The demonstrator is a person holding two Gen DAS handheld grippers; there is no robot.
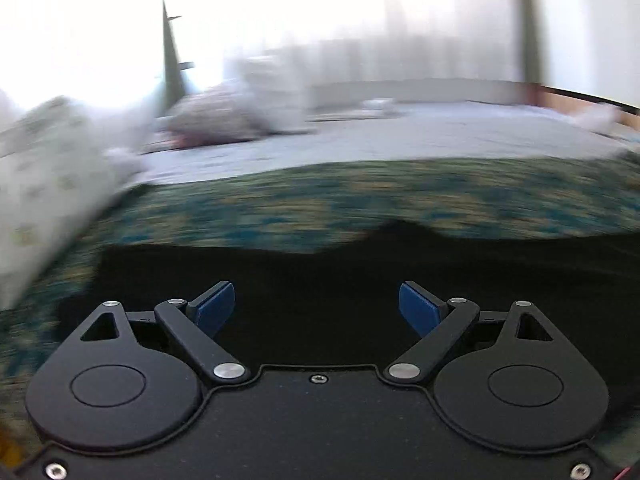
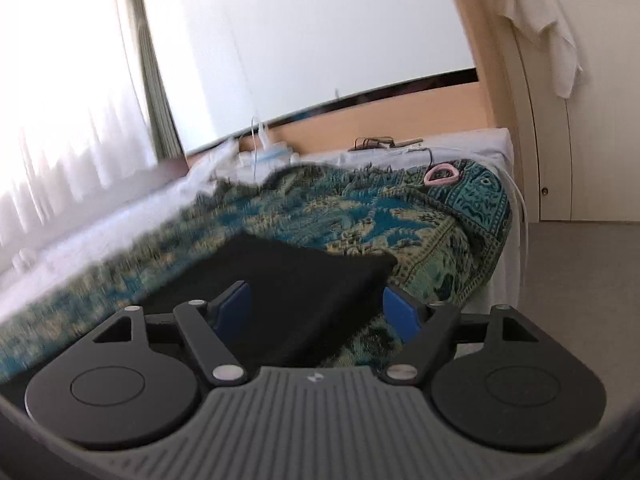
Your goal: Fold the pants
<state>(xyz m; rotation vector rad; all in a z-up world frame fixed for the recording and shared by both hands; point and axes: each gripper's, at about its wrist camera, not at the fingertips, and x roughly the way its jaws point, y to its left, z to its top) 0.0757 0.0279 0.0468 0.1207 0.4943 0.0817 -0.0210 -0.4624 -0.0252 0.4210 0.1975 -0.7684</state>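
Both tongs gape with nothing between the blue pads: left tongs (image 1: 316, 308) low over the black pants (image 1: 340, 280), right tongs (image 2: 316, 308) over a squared-off end of them. Pants (image 2: 288, 280) lie flat on the patterned bedspread (image 2: 380, 208) on the bed. Looks like a between-folds step; next move likely needs an edge or corner pinched. Motion blur and black cloth hide seams, waistband and layer count; near part cut off by gripper bodies.
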